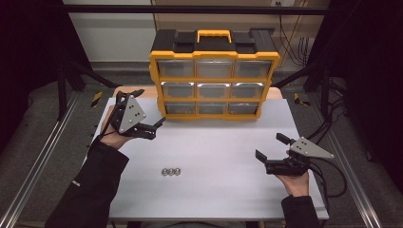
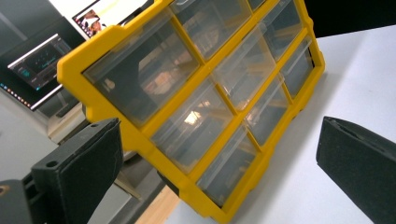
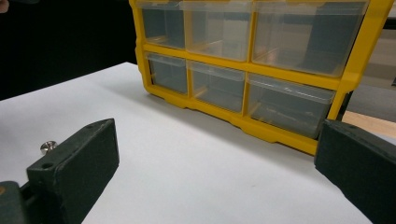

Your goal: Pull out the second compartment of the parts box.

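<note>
A yellow and black organizer [image 1: 214,78] with clear drawers stands upright at the table's far middle; its drawers look shut in the left gripper view [image 2: 196,88] and the right gripper view [image 3: 252,51]. Three small metal bolts [image 1: 170,171] lie in a row on the white table, one of them a bolt [image 3: 48,146] at the left of the right gripper view. My left gripper [image 1: 151,108] is raised near the organizer's lower left corner, open and empty. My right gripper [image 1: 270,147] hovers open and empty over the table's right side.
The white table [image 1: 214,147] has bare room between the grippers. Its front edge runs along the bottom. Black frame posts and cables stand at both sides, and a monitor [image 2: 37,65] shows behind the organizer in the left gripper view.
</note>
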Available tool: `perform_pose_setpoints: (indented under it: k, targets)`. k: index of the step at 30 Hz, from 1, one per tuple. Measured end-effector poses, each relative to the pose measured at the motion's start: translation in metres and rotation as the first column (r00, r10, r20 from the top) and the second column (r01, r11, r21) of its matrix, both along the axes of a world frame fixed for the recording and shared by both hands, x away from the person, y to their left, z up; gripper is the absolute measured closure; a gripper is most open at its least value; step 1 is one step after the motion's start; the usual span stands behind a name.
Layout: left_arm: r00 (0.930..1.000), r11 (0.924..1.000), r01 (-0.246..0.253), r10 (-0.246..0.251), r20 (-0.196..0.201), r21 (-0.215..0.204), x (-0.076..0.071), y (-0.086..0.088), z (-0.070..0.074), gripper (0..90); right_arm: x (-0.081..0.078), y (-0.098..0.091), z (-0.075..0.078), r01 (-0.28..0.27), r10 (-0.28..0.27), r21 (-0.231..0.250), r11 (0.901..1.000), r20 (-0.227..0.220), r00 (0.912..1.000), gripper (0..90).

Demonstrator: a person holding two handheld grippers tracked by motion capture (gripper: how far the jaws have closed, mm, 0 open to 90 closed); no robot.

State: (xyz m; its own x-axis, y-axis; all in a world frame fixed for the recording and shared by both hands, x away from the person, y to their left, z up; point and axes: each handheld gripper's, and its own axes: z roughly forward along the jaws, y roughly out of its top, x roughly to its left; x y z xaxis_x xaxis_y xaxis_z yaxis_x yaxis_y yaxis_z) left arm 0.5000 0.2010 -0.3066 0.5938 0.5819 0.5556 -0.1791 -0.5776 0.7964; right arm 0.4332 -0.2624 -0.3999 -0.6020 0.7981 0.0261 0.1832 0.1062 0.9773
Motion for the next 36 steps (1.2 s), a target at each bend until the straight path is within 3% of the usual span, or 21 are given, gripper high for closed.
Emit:
perform_pose_setpoints:
  k: [9, 20, 33, 36]
  targets:
    - [0.9962, 0.9967, 0.0, -0.007, 0.086, 0.081, 0.011, -0.02, 0.012, 0.5, 0.0, 0.001, 0.0, 0.0, 0.0, 0.002, 1.0, -0.002, 1.0, 0.4]
    - [0.9876, 0.9876, -0.003, -0.022, 0.155, 0.157, 0.019, -0.039, 0.018, 2.3, 0.0, 0.001, 0.0, -0.002, 0.002, 0.003, 1.0, -0.003, 1.0, 0.4]
    - [0.9783, 0.978, 0.001, -0.044, 0.202, 0.209, 0.032, -0.057, 0.022, 4.0, 0.0, 0.002, 0.0, -0.008, 0.008, -0.004, 1.0, -0.006, 1.0, 0.4]
    - [0.9751, 0.9708, -0.004, -0.049, 0.216, 0.24, 0.037, -0.065, 0.023, 4.6, 0.0, 0.003, 0.0, -0.007, 0.007, -0.002, 1.0, -0.007, 1.0, 0.4]
